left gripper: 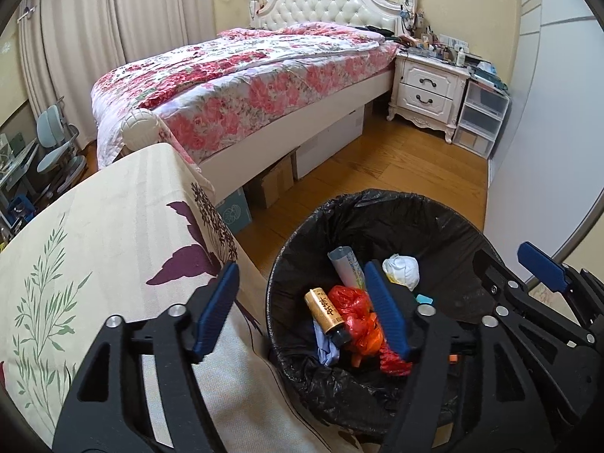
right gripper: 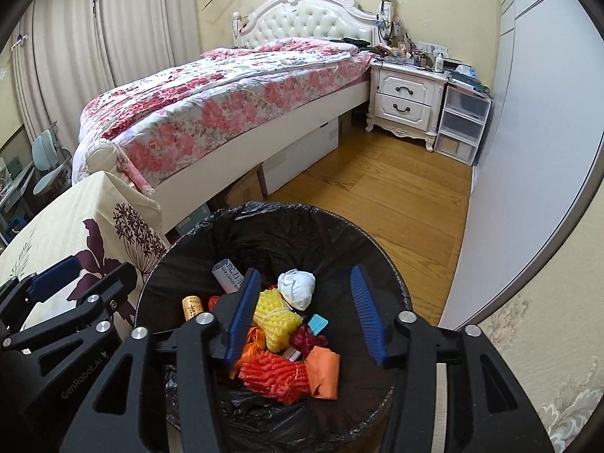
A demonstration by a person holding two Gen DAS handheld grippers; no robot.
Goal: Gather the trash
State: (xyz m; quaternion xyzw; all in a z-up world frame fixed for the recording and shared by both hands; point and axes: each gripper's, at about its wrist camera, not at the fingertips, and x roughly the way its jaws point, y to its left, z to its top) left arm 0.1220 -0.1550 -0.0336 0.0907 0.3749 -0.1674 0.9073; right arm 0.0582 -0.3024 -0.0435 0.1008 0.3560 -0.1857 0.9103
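A bin lined with a black bag [left gripper: 377,204] [right gripper: 264,211] stands on the floor under both grippers. In it lie a gold can [left gripper: 324,311] [right gripper: 191,306], a red plastic bag [left gripper: 351,317], a grey tube [left gripper: 345,264] [right gripper: 228,277], a white crumpled wad [left gripper: 402,270] [right gripper: 298,288], a yellow foam net [right gripper: 273,321], a red foam net [right gripper: 275,375] and orange paper [right gripper: 322,373]. My left gripper [left gripper: 302,313] hangs open over the bin's left rim, holding nothing. Over the bin's middle my right gripper [right gripper: 305,317] is open too; the yellow net sits loose by its left pad.
A table with a floral cloth [left gripper: 94,245] [right gripper: 68,207] touches the bin's left side. Behind it are a bed [left gripper: 245,87] with cardboard boxes [left gripper: 275,181] underneath, a white nightstand [left gripper: 426,87] and plastic drawers [left gripper: 479,117]. Wooden floor [left gripper: 396,173] lies beyond the bin; a white wall [right gripper: 528,151] stands at right.
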